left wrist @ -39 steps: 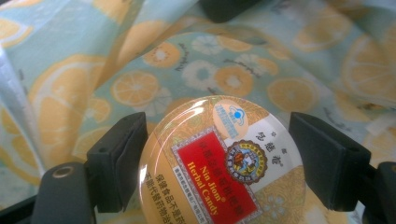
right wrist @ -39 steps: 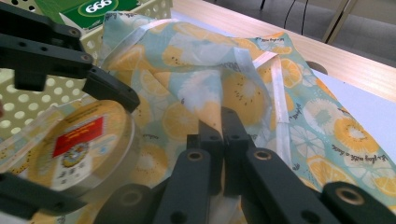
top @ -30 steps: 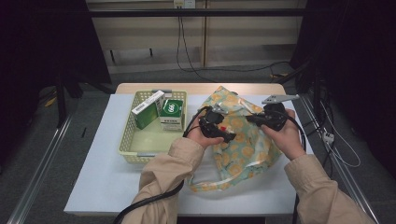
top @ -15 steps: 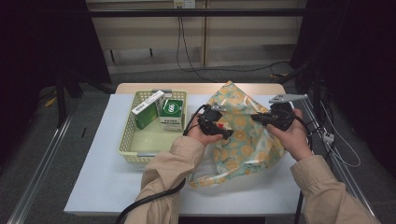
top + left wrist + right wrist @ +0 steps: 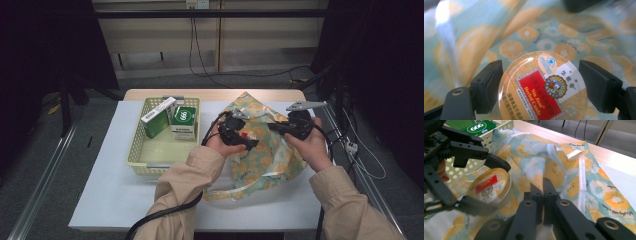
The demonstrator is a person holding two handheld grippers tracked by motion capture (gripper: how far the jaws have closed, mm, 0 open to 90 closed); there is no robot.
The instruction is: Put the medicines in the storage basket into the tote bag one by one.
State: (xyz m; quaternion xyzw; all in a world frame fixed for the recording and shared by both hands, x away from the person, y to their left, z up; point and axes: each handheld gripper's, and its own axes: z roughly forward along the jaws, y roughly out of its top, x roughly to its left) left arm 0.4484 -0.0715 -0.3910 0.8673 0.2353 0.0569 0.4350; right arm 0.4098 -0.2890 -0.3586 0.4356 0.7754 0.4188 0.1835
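Two grippers are in my hands above the orange-print bag (image 5: 260, 150) on the table. My left gripper (image 5: 541, 87) clamps a round tin (image 5: 542, 87) reading "Nin Jiom Herbal Candy". My right gripper (image 5: 543, 192) is pinched closed on the bag's fabric. A green box (image 5: 477, 127) in the basket (image 5: 150, 157) reads "666".

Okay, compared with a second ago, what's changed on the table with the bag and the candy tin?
Very little. The right gripper, shut on the fruit-print bag, drew slightly toward the table's right edge, and the bag's folds shifted with it. The left gripper stayed over the bag, gripping the round candy tin. The basket and its green boxes did not move.
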